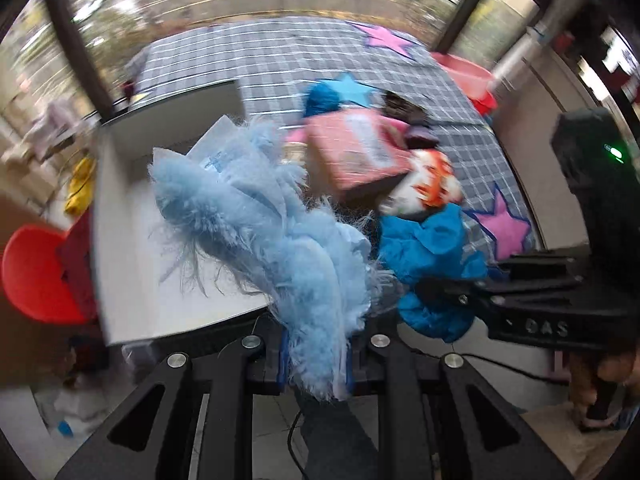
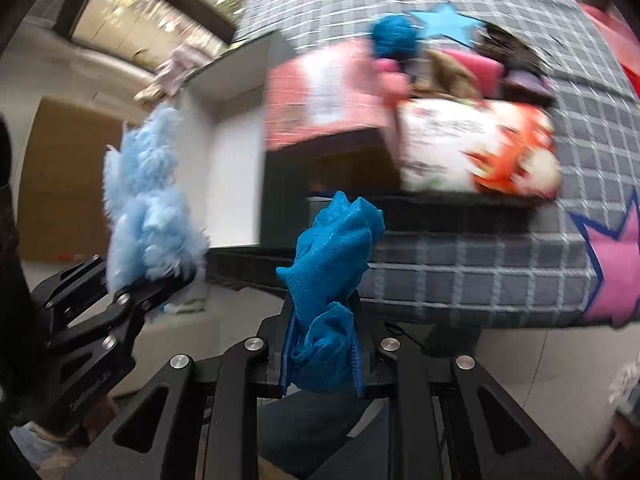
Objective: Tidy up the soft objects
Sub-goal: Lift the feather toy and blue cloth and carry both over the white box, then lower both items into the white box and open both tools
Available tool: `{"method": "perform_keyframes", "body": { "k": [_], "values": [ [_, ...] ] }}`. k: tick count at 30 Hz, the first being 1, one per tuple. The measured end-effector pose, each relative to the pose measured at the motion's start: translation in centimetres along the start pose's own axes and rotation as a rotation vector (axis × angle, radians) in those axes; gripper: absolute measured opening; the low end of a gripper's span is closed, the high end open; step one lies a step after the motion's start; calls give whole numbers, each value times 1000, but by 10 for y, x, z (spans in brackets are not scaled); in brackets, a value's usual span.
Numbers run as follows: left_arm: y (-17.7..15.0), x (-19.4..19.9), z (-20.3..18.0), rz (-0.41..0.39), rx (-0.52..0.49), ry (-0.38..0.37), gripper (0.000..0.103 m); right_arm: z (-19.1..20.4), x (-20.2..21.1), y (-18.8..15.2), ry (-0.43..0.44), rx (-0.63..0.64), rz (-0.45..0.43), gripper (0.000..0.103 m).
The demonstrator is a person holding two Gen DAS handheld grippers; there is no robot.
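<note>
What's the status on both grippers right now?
Left gripper shut on fluffy light-blue cloth. Right gripper shut on bright blue cloth. White box ahead, unobstructed.

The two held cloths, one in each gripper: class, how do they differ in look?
The fluffy cloth in the left gripper is pale blue and long-furred; the bright blue cloth in the right gripper is smooth, crinkled and deeper in colour. The fluffy one looks bulkier. Both are soft, blue and clamped between shut jaws.
</note>
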State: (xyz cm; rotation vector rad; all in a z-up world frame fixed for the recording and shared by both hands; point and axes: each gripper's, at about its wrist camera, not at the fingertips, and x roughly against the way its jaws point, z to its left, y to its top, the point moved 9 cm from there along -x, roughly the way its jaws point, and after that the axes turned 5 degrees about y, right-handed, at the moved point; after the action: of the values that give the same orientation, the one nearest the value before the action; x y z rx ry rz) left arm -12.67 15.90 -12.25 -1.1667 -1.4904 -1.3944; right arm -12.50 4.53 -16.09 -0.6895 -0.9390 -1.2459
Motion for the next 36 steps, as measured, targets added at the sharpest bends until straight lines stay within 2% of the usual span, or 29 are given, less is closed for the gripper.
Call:
{"method": "perform_keyframes", "body": {
  "k": [4, 8, 12, 25, 36],
  "values": [
    [-5, 5, 43, -23, 121, 65, 21, 40, -11, 11, 13, 102, 22, 24],
    [-8, 5, 72, -40, 189, 122, 21, 67, -20, 21, 9, 165, 38, 24],
    [-12, 4, 92, -52, 246, 145, 21, 88, -24, 30, -5, 214, 42, 24],
    [-12, -1, 115, -84, 319, 163, 21, 116, -37, 43, -59, 314, 101, 24],
    [-3, -1, 129, -98, 329, 173, 21, 124, -37, 58, -69, 321, 103, 24]
  ]
}}
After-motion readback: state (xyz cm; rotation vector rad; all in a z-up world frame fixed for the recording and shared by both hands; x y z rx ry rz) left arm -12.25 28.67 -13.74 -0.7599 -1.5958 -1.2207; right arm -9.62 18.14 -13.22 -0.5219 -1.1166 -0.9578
